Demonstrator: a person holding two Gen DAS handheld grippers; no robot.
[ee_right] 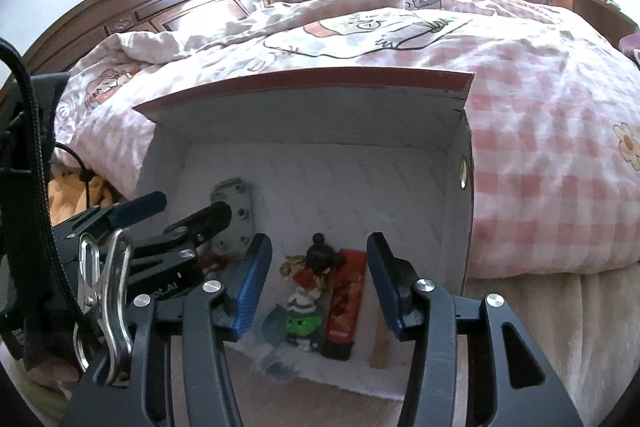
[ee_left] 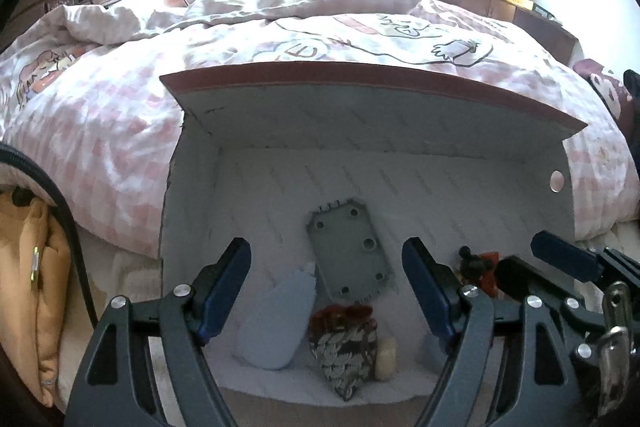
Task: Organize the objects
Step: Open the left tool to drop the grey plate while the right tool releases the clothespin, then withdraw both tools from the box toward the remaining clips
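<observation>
A: Where do the objects lie?

B: Inside the white box (ee_left: 520,163) beside the bed (ee_left: 120,115): grey plate (ee_left: 349,251), pale blue pouch (ee_left: 276,323), patterned sachet (ee_left: 344,343). In my right view, the figurine (ee_right: 310,291) stands touching the red tube (ee_right: 345,303).

A: And your tongs?

B: My left gripper (ee_left: 326,291) is spread wide, grasping nothing. My right gripper (ee_right: 318,283) is released above the figurine, pads clear.

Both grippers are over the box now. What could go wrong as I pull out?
1. The doll figurine lies between the right gripper fingers, apparently free; an opening pad could nudge it against the red tube.
2. The left gripper hovers open over the patterned pouch and grey plate; dipping could snag them.
</observation>
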